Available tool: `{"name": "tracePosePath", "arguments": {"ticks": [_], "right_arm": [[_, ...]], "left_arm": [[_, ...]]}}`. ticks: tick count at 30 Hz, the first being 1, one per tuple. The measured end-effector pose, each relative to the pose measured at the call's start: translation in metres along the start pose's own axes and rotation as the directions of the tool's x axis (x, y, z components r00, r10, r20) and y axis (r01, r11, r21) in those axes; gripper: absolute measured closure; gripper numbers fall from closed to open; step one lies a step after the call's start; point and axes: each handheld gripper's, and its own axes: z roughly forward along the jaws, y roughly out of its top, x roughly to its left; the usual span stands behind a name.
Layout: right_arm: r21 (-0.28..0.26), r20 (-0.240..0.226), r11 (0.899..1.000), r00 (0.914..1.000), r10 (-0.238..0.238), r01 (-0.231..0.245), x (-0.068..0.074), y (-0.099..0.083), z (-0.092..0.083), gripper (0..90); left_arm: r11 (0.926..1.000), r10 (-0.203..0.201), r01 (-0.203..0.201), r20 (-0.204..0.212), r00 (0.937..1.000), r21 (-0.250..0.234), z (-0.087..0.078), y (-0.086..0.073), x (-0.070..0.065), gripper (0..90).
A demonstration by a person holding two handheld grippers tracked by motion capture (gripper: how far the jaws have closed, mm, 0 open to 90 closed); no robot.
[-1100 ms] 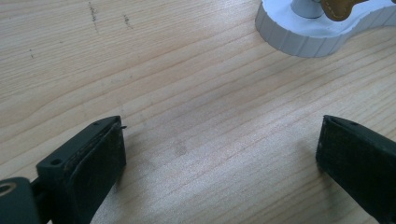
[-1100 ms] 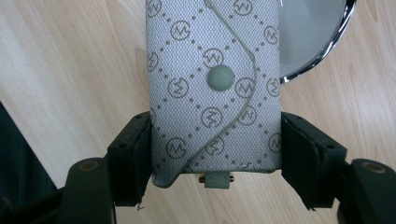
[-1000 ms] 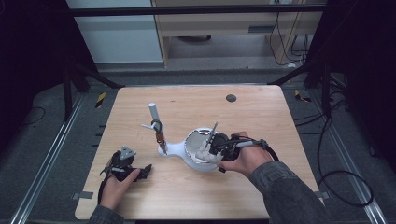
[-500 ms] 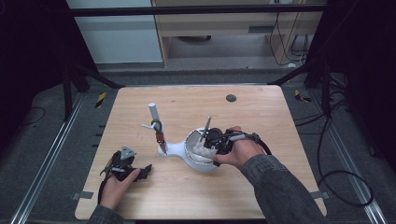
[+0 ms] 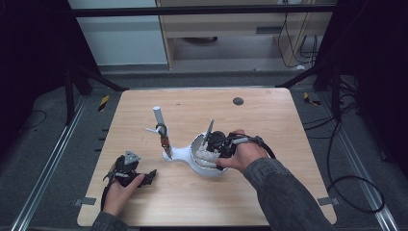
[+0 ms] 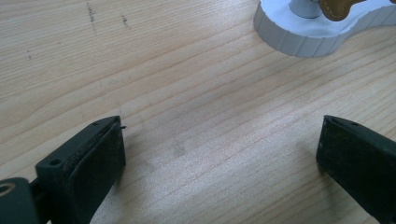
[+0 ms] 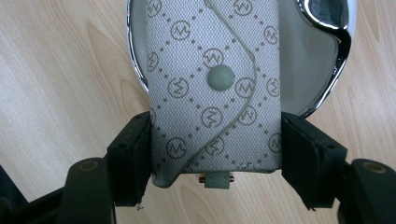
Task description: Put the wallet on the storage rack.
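A grey pouch (image 7: 215,88) printed with small round logos and closed by a snap button is clamped between the jaws of my right gripper (image 7: 217,149). It hangs over a round dish with a chrome rim (image 7: 343,51). In the high view the right gripper (image 5: 216,144) tilts into the white dish (image 5: 211,172), and the pouch (image 5: 204,155) lies inside it. The dish joins a white stand with an upright post (image 5: 158,115), from which a brown strap (image 5: 165,142) hangs. My left gripper (image 5: 148,177) rests on the table at the front left, its jaws open and empty (image 6: 219,154).
The ribbed white base of the stand (image 6: 308,32) lies just beyond the left gripper, with a brown leather tag (image 6: 336,7) above it. A small dark round spot (image 5: 237,101) marks the far side of the wooden table (image 5: 288,144). Dark frame legs flank the table.
My right hand has shifted slightly to the left and farther over the dish, still holding the pouch. The left hand has not moved.
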Motion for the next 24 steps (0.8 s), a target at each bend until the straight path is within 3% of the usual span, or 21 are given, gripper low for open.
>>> {"name": "tracePosePath", "arguments": {"ticks": [24], "right_arm": [[0.017,0.005,1.0,1.0,0.0,0.0,-0.001,0.0072,0.0074,31.5]], "left_arm": [[1.0,0.0,0.0,0.001,1.0,0.0,0.0001,0.0,-0.0001,0.5]]}}
